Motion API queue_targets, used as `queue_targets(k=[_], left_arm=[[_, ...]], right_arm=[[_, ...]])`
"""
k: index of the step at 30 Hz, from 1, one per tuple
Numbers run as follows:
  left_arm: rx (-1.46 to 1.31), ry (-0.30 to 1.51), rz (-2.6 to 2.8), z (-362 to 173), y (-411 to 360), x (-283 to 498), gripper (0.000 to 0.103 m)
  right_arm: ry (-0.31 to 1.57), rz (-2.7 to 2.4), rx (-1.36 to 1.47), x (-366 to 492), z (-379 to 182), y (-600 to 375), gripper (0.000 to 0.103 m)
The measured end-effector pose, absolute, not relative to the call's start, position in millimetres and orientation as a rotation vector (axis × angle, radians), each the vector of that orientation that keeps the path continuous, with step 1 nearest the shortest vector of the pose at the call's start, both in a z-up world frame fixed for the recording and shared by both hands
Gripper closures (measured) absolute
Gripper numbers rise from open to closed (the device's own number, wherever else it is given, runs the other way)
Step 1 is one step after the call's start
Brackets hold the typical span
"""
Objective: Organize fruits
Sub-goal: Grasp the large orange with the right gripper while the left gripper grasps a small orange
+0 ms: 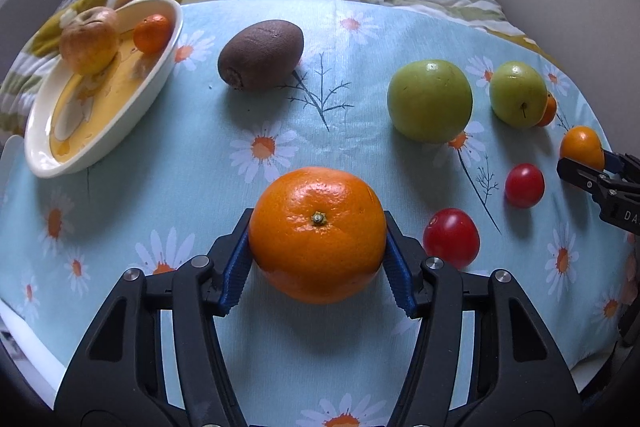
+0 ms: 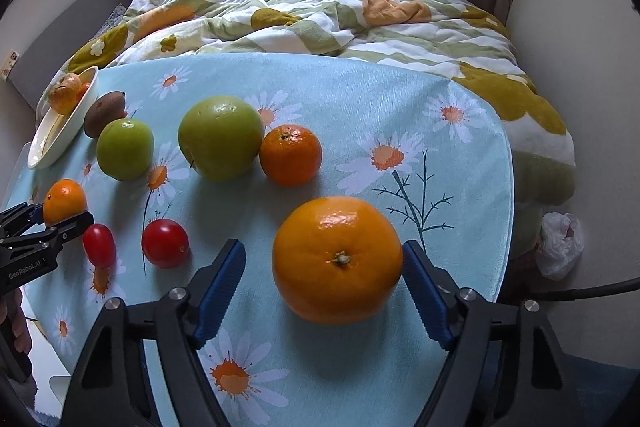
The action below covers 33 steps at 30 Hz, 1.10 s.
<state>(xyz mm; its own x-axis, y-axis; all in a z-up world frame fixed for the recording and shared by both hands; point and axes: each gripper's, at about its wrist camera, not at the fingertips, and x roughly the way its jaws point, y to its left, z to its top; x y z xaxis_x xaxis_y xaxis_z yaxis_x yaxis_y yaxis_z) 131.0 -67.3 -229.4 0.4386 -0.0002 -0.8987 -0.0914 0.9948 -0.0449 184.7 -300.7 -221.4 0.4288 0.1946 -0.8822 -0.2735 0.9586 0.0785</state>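
Note:
My left gripper is shut on a large orange that rests on the daisy tablecloth; both blue pads press its sides. A second orange lies between the fingers of my right gripper, which is open: the right pad is at its skin and the left pad stands clear of it. A yellow-and-white plate at the far left holds a blotchy apple and a small mandarin.
Loose on the cloth lie a kiwi, two green apples, two cherry tomatoes and a mandarin. A rumpled quilt lies beyond the table's far edge. A white plastic bag sits off to the right.

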Motion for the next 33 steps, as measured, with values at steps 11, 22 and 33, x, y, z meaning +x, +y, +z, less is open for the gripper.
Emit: queue_targets(k=[11,22,33], left_arm=[[-0.093,1.103,0.048,-224.5,-66.4,119.1,0.039],[-0.094,1.052,0.054,-196.4,-59.2,95.3,0.039],[-0.129,0.996,0.103,-159.9,-25.8,74.9,0.039]], right_arm=[[1.062,0.275,-0.099,183.8,-218.9,-301.8,0.048],[1.013,0.332,-0.102,169.2,-193.5,-285.4,0.048],[0.988,0.384,-0.134,153.3,-167.4,-250.8,0.048]])
